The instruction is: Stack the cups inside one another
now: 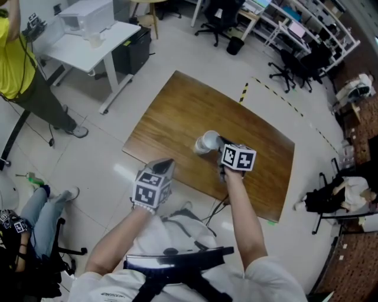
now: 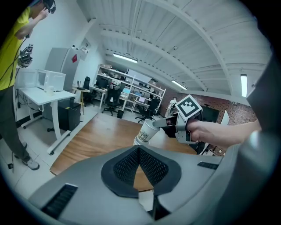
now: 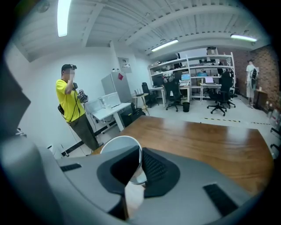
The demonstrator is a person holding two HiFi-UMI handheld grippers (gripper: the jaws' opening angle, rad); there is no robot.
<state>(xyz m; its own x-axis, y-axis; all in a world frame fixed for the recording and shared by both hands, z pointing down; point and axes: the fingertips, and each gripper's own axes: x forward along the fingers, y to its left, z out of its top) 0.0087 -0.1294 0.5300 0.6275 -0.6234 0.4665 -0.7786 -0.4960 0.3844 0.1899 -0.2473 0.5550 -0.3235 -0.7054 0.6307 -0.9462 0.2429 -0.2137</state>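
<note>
A white paper cup (image 1: pixel 207 141) with dark print hangs tilted just above the brown wooden table (image 1: pixel 177 112). My right gripper (image 1: pixel 216 142) is shut on the cup's wall, one pad inside the rim and one outside. The right gripper view shows the cup (image 3: pixel 119 145) open-mouthed at my right gripper (image 3: pixel 139 154). From the left gripper view, the cup (image 2: pixel 145 132) and the right gripper (image 2: pixel 160 125) are ahead over the table (image 2: pixel 96 136). My left gripper (image 1: pixel 165 163) hovers at the table's near edge, its jaws shut with nothing between them. No other cup is in view.
A person in a yellow shirt (image 1: pixel 12 65) stands at the far left beside a white desk (image 1: pixel 88 41). Someone in jeans (image 1: pixel 35 212) sits at the lower left. Office chairs (image 1: pixel 218 17) and shelves line the back; a chair (image 1: pixel 331 197) stands right of the table.
</note>
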